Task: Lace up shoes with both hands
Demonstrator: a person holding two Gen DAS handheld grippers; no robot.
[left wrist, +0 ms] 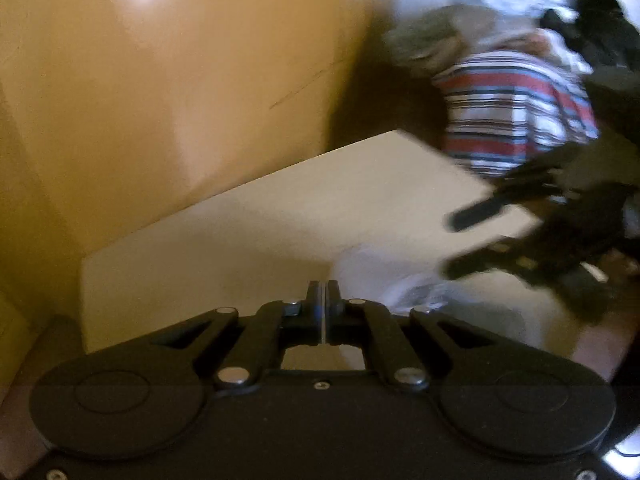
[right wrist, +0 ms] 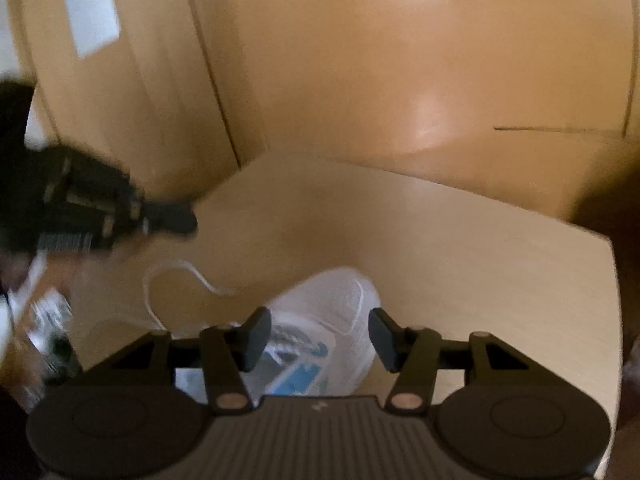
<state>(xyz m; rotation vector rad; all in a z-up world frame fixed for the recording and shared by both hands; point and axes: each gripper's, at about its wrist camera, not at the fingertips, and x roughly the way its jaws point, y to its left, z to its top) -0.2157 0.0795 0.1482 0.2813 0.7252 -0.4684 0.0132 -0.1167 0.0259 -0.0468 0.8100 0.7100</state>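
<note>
A white shoe (right wrist: 320,320) with blue marks lies on the pale table (right wrist: 480,260), toe pointing away. Its white lace (right wrist: 160,280) curls loose on the table to the left. My right gripper (right wrist: 318,340) hovers over the shoe, its fingers open on either side and not pressing on it. In the left wrist view the right gripper (left wrist: 460,244) hangs above the blurred shoe (left wrist: 416,292). My left gripper (left wrist: 323,292) is shut, with only a thin pale line between the pads. Seen from the right wrist, the left gripper (right wrist: 172,216) is raised to the left of the lace, with nothing hanging from it.
Glossy wooden panels (right wrist: 360,80) stand behind the table. A heap of cloth with a striped piece (left wrist: 516,112) lies beyond the table's far corner. Blurred small items (right wrist: 52,320) sit at the table's left side.
</note>
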